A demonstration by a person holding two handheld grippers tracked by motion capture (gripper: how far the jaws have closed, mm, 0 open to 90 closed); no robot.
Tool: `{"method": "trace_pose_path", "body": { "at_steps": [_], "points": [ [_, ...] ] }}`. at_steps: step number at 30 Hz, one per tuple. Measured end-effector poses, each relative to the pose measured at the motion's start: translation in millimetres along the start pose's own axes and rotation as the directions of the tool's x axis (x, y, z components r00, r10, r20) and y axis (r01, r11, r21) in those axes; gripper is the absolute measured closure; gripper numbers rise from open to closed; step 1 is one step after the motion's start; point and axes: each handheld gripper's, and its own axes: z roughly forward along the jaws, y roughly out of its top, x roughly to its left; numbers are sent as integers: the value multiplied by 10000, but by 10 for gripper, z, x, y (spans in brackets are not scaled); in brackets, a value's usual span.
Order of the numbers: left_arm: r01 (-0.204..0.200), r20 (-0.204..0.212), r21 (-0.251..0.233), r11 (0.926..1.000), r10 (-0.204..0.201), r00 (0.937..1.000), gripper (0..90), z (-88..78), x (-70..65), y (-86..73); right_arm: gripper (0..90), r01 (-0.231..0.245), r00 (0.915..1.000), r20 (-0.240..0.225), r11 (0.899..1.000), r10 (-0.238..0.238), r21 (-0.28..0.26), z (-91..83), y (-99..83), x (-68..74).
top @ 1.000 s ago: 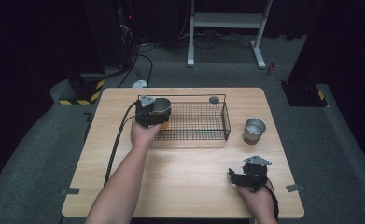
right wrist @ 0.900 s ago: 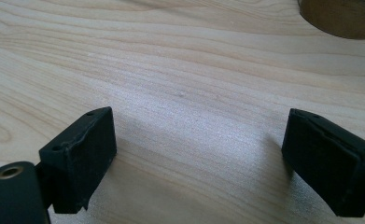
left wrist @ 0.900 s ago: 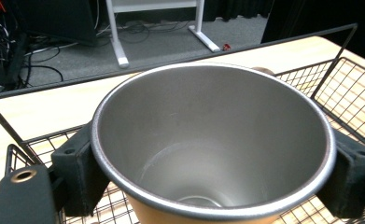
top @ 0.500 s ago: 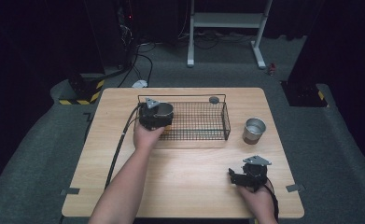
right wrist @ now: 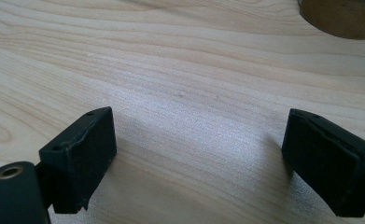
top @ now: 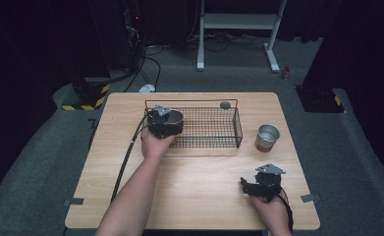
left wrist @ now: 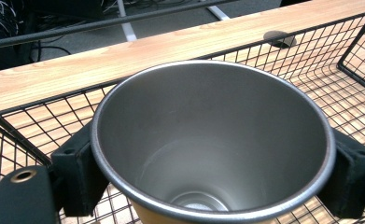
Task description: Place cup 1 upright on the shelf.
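My left gripper [top: 165, 123] is shut on a steel cup [top: 174, 117], holding it upright at the left end of the black wire basket [top: 238, 125]. In the left gripper view the cup's open mouth [left wrist: 213, 140] sits between the black pads [left wrist: 77, 172], with the basket's mesh floor [left wrist: 339, 88] beneath and around it. The cup is empty inside. A second steel cup [top: 267, 137] stands on the table to the right of the basket. My right gripper [top: 248, 187] rests near the front right of the table, open, and there is only bare wood between its pads [right wrist: 80, 158].
The wooden table [top: 199, 187] has open room in front of the basket. A small grey disc [top: 225, 104] lies behind the basket near the far edge. A black cable [top: 128, 157] trails from the left gripper toward the front left. The second cup's base [right wrist: 343, 18] lies ahead of the right gripper.
The left gripper with its cup has shifted slightly right and nearer over the basket's left end. The right gripper has not moved.
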Motion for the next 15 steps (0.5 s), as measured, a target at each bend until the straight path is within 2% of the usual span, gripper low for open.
{"method": "trace_pose_path", "body": {
  "at_steps": [4,10,15],
  "points": [
    [24,30,-77,10000,-24,10000,132,-13,0,-22,98,13,10000,0,10000,-13,-3,0,0,-1],
    [-262,31,58,9996,262,9997,133,-52,27,-52,98,14,10000,0,10000,-14,-3,0,0,-1],
    [-252,50,83,9996,252,9997,133,-75,60,-79,98,2,10000,-2,10000,-2,1,0,0,0]
  ]
}}
